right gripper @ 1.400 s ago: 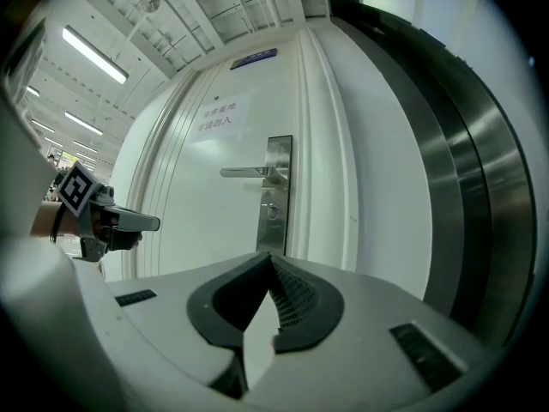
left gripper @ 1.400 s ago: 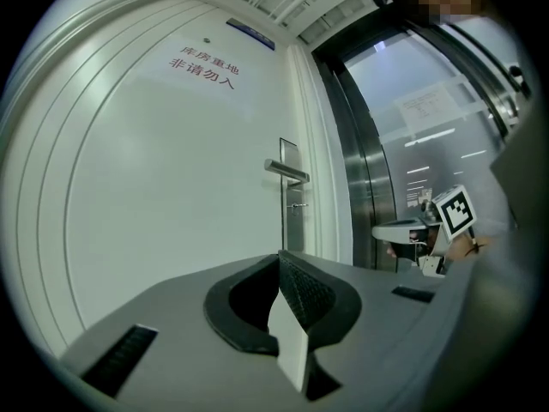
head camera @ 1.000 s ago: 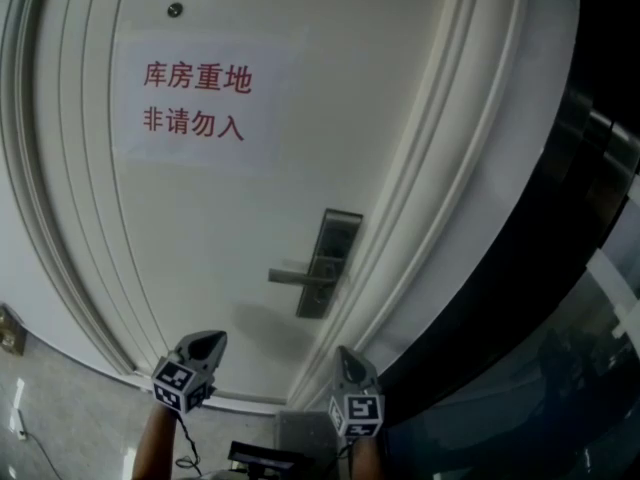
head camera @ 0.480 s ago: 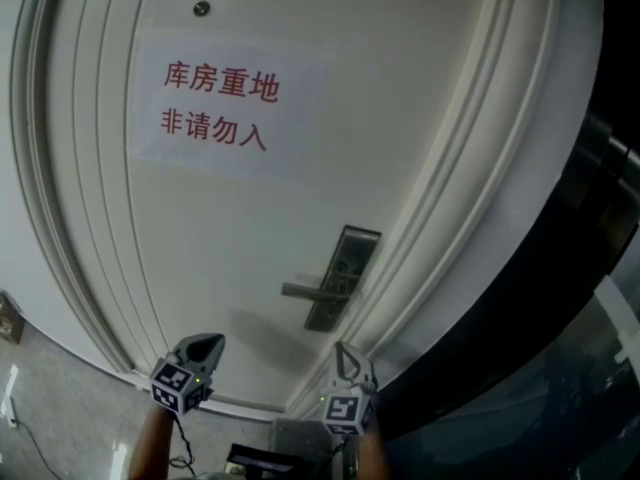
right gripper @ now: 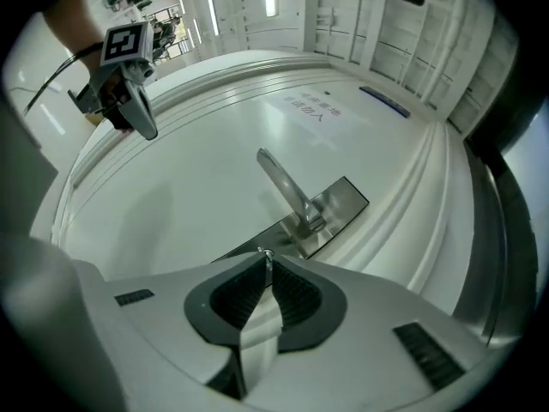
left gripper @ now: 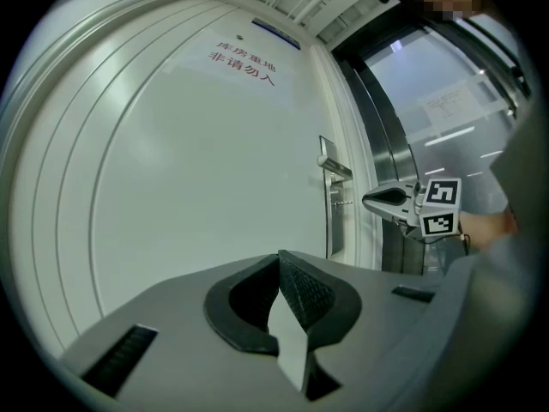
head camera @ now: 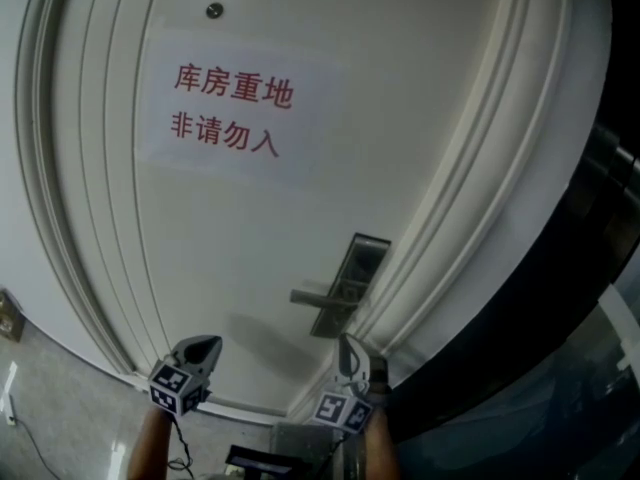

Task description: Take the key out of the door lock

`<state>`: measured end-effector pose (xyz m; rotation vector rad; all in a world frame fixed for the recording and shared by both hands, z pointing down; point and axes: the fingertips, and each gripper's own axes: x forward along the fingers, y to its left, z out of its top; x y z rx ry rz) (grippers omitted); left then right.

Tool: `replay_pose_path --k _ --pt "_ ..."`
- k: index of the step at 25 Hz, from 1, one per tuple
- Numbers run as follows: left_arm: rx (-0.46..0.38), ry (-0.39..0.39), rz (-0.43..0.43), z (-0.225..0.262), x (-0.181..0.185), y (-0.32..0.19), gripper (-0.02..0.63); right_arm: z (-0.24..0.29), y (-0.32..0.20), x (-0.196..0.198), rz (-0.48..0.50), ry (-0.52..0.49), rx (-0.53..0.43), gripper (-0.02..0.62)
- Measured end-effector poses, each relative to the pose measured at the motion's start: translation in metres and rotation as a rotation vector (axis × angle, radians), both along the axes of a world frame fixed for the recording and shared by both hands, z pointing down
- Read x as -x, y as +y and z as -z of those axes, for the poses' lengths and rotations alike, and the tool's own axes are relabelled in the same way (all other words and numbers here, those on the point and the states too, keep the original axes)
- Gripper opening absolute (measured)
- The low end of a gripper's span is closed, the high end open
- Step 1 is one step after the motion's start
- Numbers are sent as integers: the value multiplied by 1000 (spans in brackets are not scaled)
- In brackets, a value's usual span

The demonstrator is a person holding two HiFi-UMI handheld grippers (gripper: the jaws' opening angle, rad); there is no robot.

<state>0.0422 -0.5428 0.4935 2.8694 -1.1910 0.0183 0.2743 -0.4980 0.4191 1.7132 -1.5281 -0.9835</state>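
White door (head camera: 250, 258) fills the space ahead of the two tools, and on it sits a metal lock plate (right gripper: 341, 202).

From the left: the left gripper (left gripper: 279, 256) has hardly changed its place in the head view. It hangs low, well apart from the lock. The right gripper (right gripper: 264, 260) has changed more. Its marker cube (head camera: 340, 411) is now tilted, so the wrist has rolled, and the gripper has come up closer under the lock plate. Its jaws have just been opening. I judge this as preparation for taking the key. The key (left gripper: 342, 202) is not yet out: it sticks out of the plate below the handle (right gripper: 283, 183), just ahead of the right gripper's tips.

The left gripper is closed: its two pads meet at the tip and nothing is between them. The jaws of the right gripper stand a little apart, with only a narrow slit between them. A small metal piece, probably the end of the key, shows right at the tips. The pads do not seem to press on it, so this gripper holds nothing yet.
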Motion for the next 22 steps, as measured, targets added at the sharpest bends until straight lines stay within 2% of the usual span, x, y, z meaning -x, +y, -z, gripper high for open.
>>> replay_pose_path --k 2,7,12,22 --pt "1 1 4 -1 3 -2 9 0 -4 3 1 46 -10 56" --pt "8 4 4 -3 5 -7 9 1 -11 2 -16 142 -28 79" --pt "9 6 3 -4 3 -12 8 -2 -20 -2 -19 171 3 114" --pt "22 7 9 -8 8 -23 9 -5 -36 -2 -40 236 6 115"
